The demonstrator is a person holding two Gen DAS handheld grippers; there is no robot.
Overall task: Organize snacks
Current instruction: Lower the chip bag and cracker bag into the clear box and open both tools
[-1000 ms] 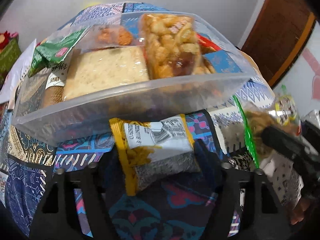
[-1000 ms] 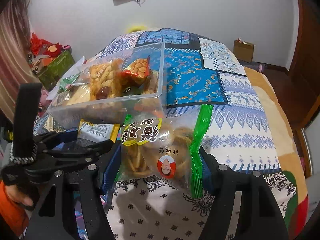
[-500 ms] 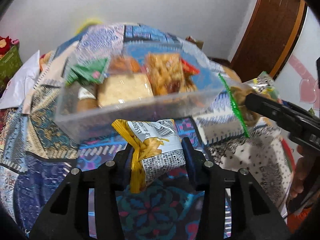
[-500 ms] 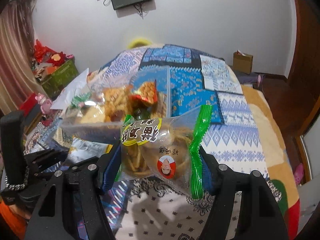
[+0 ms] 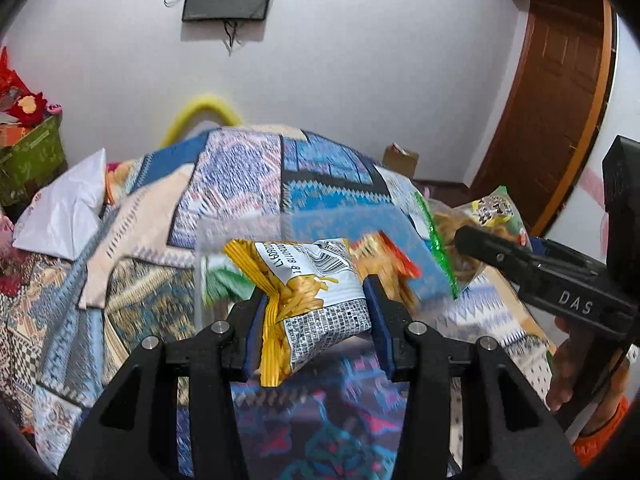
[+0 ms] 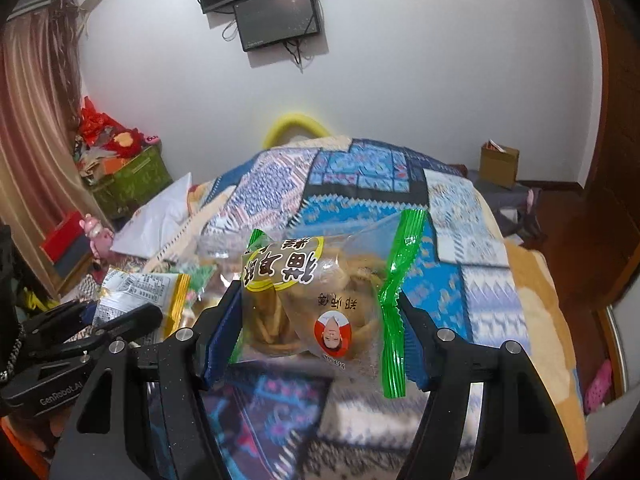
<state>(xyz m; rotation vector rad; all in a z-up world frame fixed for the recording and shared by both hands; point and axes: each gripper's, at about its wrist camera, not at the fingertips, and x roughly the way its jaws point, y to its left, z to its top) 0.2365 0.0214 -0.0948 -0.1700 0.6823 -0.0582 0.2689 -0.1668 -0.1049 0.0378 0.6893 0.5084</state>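
The left gripper (image 5: 316,320) is clamped on a yellow-and-white snack packet (image 5: 308,292), its blue pads pressing both sides of the packet, which stands up between the fingers with its crimped yellow edge on the left and printed barcode side facing the camera. The right gripper (image 6: 316,320) grips a clear snack bag with green sealed edges (image 6: 320,300) filled with pale fried strips; the bag sits squarely between its fingers, label upside down. Both packets are held above the patterned blue quilt (image 5: 248,176) on the bed. Just beyond the grippers lies a clear plastic container (image 5: 312,232), blurred, with other snacks inside. In the left view the right gripper and its bag appear at the right edge; in the right view the left gripper and its packet appear at lower left
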